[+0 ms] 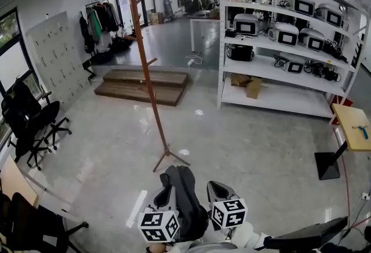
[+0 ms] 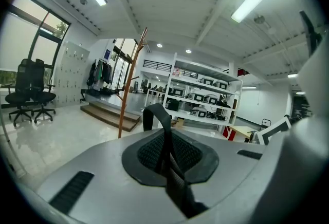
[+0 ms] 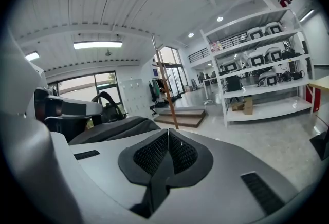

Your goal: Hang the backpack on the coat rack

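Note:
The brown wooden coat rack point(image 1: 148, 78) stands on the floor ahead of me, its pegs bare; it also shows in the left gripper view as the coat rack point(image 2: 131, 84) and in the right gripper view as the coat rack point(image 3: 165, 89). A dark backpack point(image 1: 184, 202) hangs low at the bottom of the head view, between the grippers. My left gripper point(image 1: 167, 183) is shut on its black top strap point(image 2: 158, 114), which loops up out of the jaws. My right gripper point(image 1: 218, 189) is just right of the backpack point(image 3: 110, 128), shut with nothing seen between its pads.
White shelving point(image 1: 278, 43) with appliances fills the right side. A low wooden step platform point(image 1: 142, 83) lies behind the rack. Black office chairs point(image 1: 29, 124) stand at left. A small wooden table point(image 1: 353, 124) is at right. A clothes rail point(image 1: 101, 20) stands far left.

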Available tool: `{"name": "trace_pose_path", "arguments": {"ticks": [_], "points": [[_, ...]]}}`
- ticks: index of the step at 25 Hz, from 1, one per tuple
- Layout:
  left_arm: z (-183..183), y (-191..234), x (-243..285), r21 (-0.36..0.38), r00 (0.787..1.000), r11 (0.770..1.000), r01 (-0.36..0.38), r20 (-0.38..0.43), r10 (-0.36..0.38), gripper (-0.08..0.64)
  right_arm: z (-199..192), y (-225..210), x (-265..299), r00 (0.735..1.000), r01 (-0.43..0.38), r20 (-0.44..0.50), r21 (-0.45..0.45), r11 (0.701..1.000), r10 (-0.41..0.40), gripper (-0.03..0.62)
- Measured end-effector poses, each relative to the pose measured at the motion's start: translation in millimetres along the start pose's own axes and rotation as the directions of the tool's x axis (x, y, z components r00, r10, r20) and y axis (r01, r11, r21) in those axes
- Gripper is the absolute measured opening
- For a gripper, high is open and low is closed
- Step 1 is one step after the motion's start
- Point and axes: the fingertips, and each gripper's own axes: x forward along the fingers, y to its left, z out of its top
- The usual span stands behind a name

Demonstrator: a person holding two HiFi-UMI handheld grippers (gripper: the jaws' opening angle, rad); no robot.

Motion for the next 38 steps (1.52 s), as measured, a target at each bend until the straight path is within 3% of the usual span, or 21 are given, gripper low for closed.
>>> {"name": "trace_pose_path", "arguments": {"ticks": [21,38], "points": [[43.0,75.6,112.1,0.021,0.998,0.998,0.056,-0.037,-0.055,0.017,40.1,-1.8,145.6,1.000,-0.004,-0.012,0.006,1.000,0.004,0.012],[55.9,107.8,154.8,0.015,0.997,0.998,0.061,-0.043,-0.060,0.017,52.5,-18.1,190.3,0.999,0.035,-0.009,0.025,0.999,-0.035,0.012]]}}
